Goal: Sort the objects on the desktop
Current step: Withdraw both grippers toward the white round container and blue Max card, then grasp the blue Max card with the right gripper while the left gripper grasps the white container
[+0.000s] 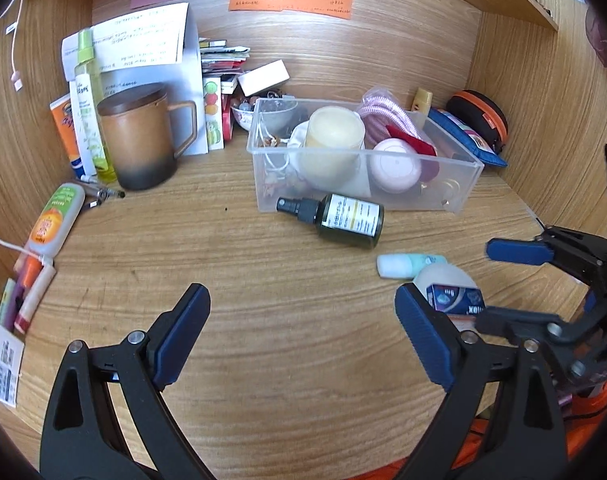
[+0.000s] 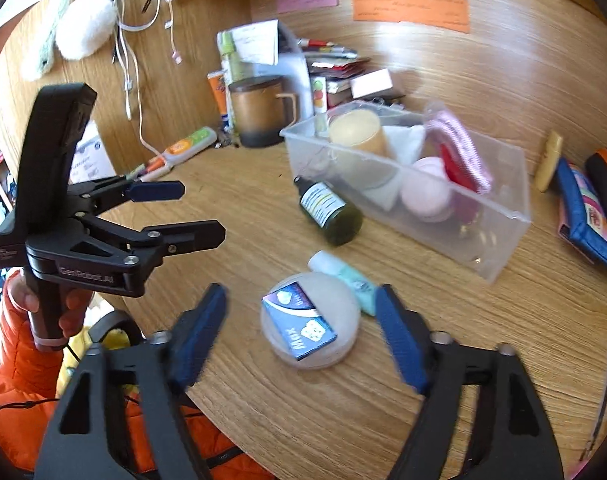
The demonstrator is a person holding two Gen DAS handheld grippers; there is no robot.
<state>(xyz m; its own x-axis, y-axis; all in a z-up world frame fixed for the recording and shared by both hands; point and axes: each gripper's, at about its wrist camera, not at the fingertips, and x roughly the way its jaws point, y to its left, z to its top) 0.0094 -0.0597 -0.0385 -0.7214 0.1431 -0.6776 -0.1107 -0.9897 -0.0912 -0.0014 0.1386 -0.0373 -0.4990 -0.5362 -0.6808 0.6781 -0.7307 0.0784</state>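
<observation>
Both tongs tilt down over the wooden surface [image 1: 263,300]. Left tongs [image 1: 303,336] stand apart, empty. Right tongs [image 2: 303,336] stand apart, pads clear of the round tub [image 2: 311,320], which lies between them with a blue box [image 2: 299,326] on top. Small tube [image 2: 343,276] at 1 o'clock of the tub; print on the box is blurred.
</observation>
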